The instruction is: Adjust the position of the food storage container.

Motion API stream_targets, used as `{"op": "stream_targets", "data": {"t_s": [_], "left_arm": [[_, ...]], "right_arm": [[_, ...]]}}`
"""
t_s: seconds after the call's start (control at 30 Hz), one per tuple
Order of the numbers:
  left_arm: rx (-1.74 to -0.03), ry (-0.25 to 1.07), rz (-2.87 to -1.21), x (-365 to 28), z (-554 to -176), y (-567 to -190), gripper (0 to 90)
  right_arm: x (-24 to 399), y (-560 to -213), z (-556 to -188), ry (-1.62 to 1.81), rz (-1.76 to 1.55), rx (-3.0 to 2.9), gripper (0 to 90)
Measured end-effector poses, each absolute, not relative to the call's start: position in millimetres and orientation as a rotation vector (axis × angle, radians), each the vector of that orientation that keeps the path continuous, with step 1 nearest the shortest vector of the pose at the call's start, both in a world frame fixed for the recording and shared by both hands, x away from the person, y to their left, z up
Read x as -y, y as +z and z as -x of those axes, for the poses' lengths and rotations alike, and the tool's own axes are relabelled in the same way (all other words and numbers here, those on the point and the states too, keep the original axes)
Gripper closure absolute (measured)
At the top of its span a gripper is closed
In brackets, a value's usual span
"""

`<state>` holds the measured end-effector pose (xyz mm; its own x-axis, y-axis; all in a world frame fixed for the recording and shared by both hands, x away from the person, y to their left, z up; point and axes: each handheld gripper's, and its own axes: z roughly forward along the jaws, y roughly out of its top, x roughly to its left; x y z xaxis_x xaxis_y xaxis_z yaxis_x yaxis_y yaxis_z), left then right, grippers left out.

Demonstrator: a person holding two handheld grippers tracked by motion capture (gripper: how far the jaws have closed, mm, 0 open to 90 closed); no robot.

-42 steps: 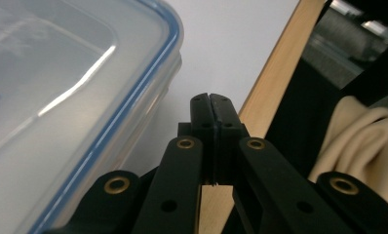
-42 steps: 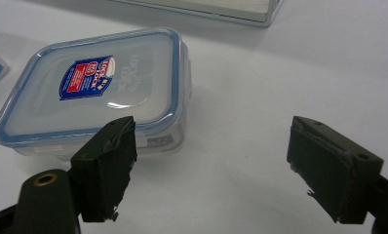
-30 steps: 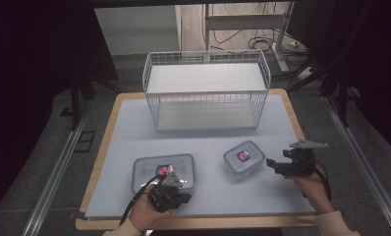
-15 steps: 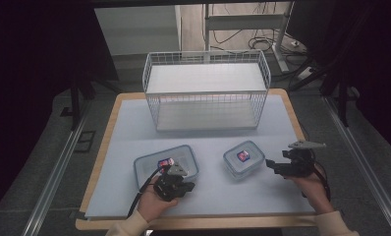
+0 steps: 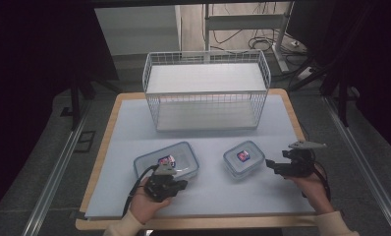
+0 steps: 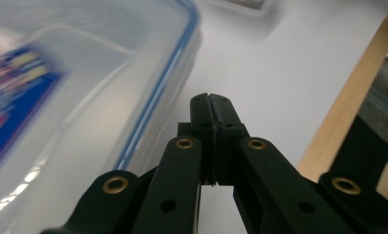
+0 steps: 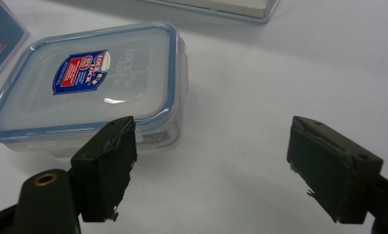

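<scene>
An approach stage is judged: left gripper (image 6: 210, 105) jaws are pressed together beside the large container (image 5: 166, 160), right gripper (image 7: 211, 170) jaws are spread wide near the small container (image 7: 89, 83), which must next be straddled.

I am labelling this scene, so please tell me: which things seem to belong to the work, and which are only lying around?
Probably in the job:
- larger clear plastic box with blue-rimmed lid, beside the shut left tool
- smaller clear plastic box with blue-rimmed lid, before the open right tool
- white wire basket

Just lying about:
- cables on the floor
</scene>
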<state>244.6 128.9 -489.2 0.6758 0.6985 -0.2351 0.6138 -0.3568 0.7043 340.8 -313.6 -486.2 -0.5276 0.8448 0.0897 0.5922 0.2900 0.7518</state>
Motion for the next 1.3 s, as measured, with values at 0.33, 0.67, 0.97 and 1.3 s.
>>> {"op": "stream_targets", "data": {"t_s": [0.33,0.67,0.97,1.3], "left_arm": [[-1.199,0.208,-1.894,-216.7,-205.2,-484.7,90.0],[-1.353,0.202,-1.877,-253.0,-194.2,-509.2,90.0],[-1.332,0.114,-1.943,-235.5,-205.4,-523.9,89.8],[-1.299,0.093,-1.963,-230.0,-207.1,-525.5,90.0]], "right_arm": [[312.7,-483.6,-339.9,1.097,-1.299,-2.232,19.1],[311.3,-484.5,-340.0,1.090,-1.297,-2.236,19.1],[310.9,-485.5,-340.4,1.083,-1.301,-2.239,19.1],[311.4,-486.4,-341.0,1.077,-1.309,-2.239,19.1]]}}
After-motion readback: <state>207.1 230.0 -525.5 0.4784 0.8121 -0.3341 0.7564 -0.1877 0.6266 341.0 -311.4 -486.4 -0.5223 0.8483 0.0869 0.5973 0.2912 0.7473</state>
